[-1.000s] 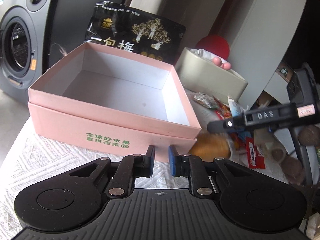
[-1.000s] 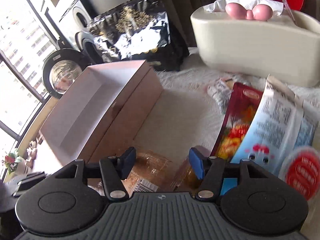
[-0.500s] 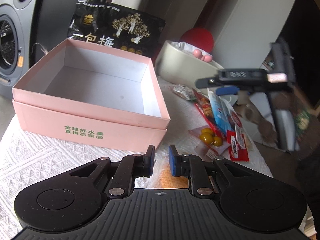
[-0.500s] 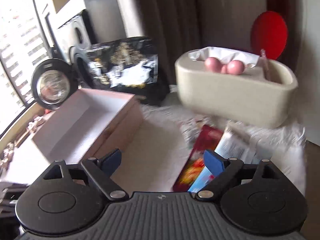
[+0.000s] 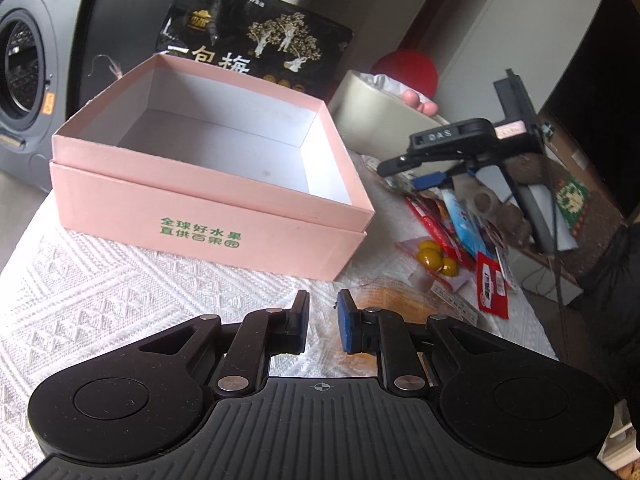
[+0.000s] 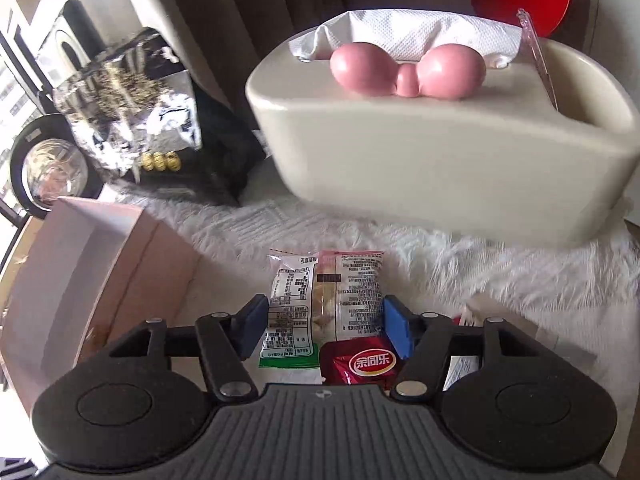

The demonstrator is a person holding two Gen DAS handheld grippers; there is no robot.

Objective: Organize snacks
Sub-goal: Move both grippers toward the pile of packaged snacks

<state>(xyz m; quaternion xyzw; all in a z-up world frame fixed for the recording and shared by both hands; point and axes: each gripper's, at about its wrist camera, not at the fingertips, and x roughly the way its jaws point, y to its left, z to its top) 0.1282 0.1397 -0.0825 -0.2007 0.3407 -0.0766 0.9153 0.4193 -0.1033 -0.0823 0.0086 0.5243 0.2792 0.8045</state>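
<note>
An open pink box (image 5: 208, 216) stands empty on the white knitted cloth (image 5: 100, 300); its side wall (image 6: 132, 264) shows at the left in the right wrist view. My left gripper (image 5: 322, 320) hovers shut in front of the box with nothing between its pads, just left of a wrapped bread (image 5: 404, 300). My right gripper (image 6: 324, 328) points down over a white and pink snack packet (image 6: 324, 296) lying flat between its closing jaws; the packet is not squeezed. A red packet (image 6: 360, 364) lies just below it. In the left wrist view the right gripper (image 5: 412, 174) hangs over the snack pile.
A black plum bag (image 5: 260, 44) leans behind the box. A cream tissue box (image 6: 440, 160) with a pink bow stands at the back right. A packet of olives (image 5: 434, 256) and red packets (image 5: 492, 284) lie right of the box. A washing machine (image 5: 20, 72) is at the far left.
My right gripper left the bread, swung toward the tissue box, opened wide and now narrows around the white and pink packet. The left gripper stayed shut and barely shifted.
</note>
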